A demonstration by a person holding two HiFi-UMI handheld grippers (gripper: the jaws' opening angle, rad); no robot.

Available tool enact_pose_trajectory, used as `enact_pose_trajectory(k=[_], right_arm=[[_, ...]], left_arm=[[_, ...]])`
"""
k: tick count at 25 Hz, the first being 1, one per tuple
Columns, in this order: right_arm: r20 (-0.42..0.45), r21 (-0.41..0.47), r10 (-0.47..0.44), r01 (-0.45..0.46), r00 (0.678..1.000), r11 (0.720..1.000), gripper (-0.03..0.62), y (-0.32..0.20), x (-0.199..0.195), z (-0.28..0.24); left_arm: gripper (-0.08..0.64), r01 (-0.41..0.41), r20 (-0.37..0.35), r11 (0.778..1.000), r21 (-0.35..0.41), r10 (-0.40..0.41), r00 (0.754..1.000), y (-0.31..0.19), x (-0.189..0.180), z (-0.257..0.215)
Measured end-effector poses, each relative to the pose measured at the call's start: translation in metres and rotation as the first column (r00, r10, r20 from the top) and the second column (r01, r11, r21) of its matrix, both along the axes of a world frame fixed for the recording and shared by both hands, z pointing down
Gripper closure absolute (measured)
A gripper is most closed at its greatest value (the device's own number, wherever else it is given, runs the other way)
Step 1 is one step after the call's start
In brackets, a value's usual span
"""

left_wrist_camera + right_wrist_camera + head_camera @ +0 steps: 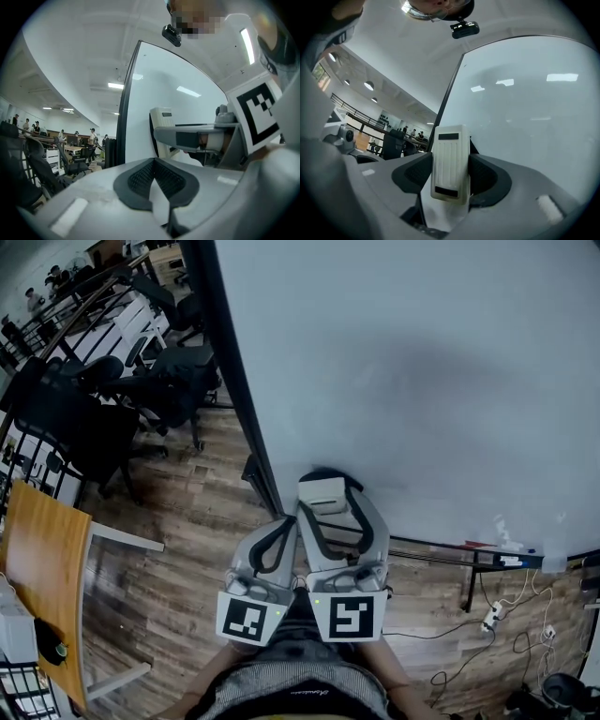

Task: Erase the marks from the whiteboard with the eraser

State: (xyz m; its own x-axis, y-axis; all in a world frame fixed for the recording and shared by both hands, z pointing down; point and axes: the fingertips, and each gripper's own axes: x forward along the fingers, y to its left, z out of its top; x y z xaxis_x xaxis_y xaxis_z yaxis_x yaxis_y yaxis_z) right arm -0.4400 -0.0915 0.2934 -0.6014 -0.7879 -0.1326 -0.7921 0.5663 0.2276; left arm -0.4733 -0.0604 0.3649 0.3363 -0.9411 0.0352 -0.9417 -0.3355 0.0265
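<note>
A large whiteboard [422, 381] fills the upper right of the head view, and no marks show on the part in view. My right gripper [330, 498] is shut on a white ribbed eraser [323, 493], held just in front of the board's lower left area. In the right gripper view the eraser [450, 161] stands upright between the dark pads, with the whiteboard [534, 122] behind it. My left gripper [283, 524] hangs beside the right one, shut with nothing in it. The left gripper view shows the left gripper [153, 172] with its pads closed together, and the eraser [161, 126] beyond them.
The board's black frame edge [239, 399] runs down on the left. Black office chairs [159, 381] stand on the wood floor further left, and a wooden table [42, 577] is at the near left. The board's tray with markers [497, 559] and a power strip with cables [492, 615] are at the lower right.
</note>
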Motion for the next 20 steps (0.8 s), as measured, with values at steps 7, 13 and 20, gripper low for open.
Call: enact_pose_trajectory(k=[7, 13, 20], right_arm=[[0.022, 0.029, 0.04, -0.04, 0.999, 0.999, 0.339, -0.002, -0.004, -0.001], [-0.005, 0.021, 0.06, -0.06, 0.998, 0.998, 0.339, -0.002, 0.012, 0.002], [0.003, 0.014, 0.076, -0.076, 0.997, 0.997, 0.339, -0.004, 0.065, 0.0]], left_arm=[[0.557, -0.022, -0.003, 1.0, 0.002, 0.022, 1.0, 0.003, -0.007, 0.001], [0.557, -0.033, 0.011, 0.999, 0.009, 0.033, 0.999, -0.006, 0.003, 0.0], [0.557, -0.049, 0.018, 0.999, -0.012, 0.049, 0.999, -0.02, 0.053, 0.004]])
